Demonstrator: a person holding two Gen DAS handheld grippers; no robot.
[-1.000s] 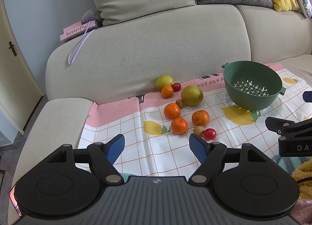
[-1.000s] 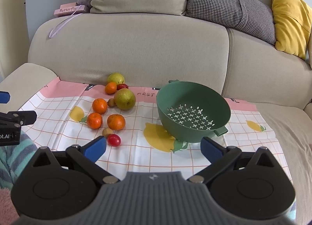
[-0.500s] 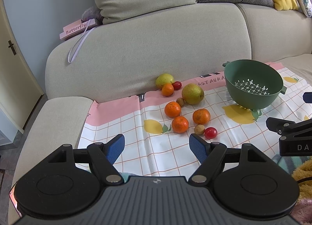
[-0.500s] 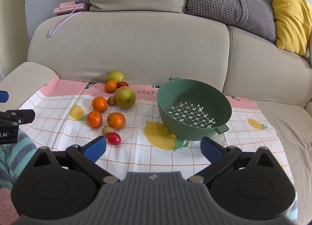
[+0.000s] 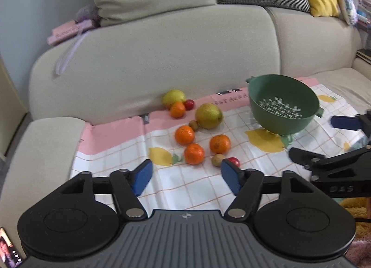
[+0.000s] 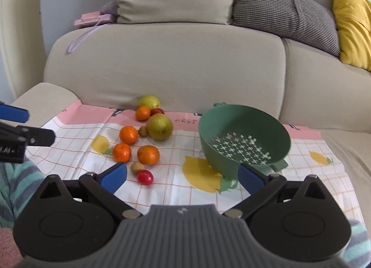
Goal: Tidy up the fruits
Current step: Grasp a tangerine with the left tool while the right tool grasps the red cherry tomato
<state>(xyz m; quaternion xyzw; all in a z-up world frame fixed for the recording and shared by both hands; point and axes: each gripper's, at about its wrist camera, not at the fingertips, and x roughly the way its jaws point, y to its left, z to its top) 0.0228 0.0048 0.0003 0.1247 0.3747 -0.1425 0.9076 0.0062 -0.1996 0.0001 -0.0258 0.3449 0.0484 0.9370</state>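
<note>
Fruits lie grouped on the cloth (image 6: 185, 189) over the sofa (image 6: 162, 63): four oranges (image 6: 148, 154), two pears (image 6: 160, 127), tomatoes (image 6: 145, 177). Colander (image 6: 243, 142) sits tilted at 3 o'clock of them, empty. Left gripper (image 5: 185, 175) has just been closing, nothing between its jaws. Right gripper (image 6: 183, 176) stands released, empty.

A home living room: beyond the jaws runs a beige sofa (image 6: 176, 59) topped with beige, houndstooth (image 6: 285, 19) and yellow cushions (image 6: 350, 24). A lemon-print cloth (image 6: 185, 189) covers the seat just ahead of the jaws.
</note>
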